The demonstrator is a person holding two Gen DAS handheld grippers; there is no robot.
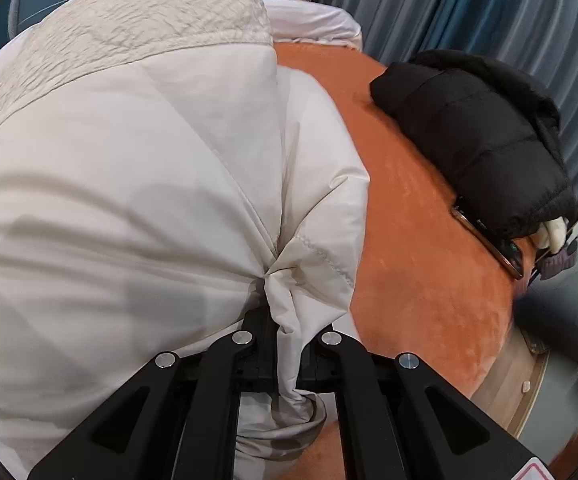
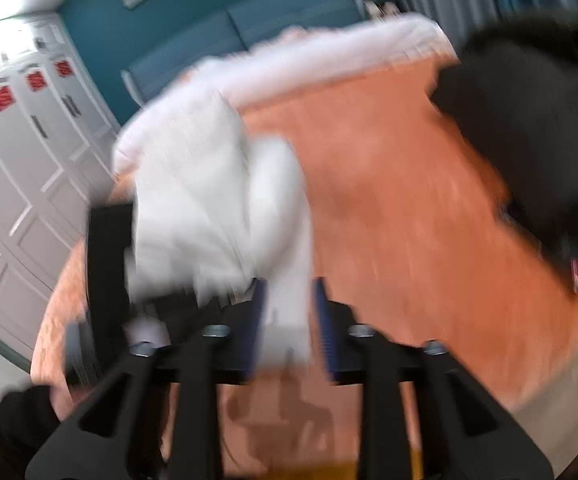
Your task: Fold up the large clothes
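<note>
A large white padded coat (image 1: 129, 184) fills the left of the left wrist view and lies on an orange bed cover (image 1: 429, 280). My left gripper (image 1: 285, 344) is shut on a bunched fold of the coat's edge. In the blurred right wrist view the same coat (image 2: 209, 208) hangs or lies ahead on the orange cover (image 2: 409, 220). My right gripper (image 2: 289, 320) has its blue pads (image 2: 255, 324) apart, with a strip of white fabric between them; the pads do not press it.
A folded black puffer jacket (image 1: 481, 136) lies at the right edge of the bed, also in the right wrist view (image 2: 529, 120). A phone (image 1: 489, 240) lies beside it. Blue curtains (image 1: 449, 4) and a white wardrobe (image 2: 17, 160) surround the bed.
</note>
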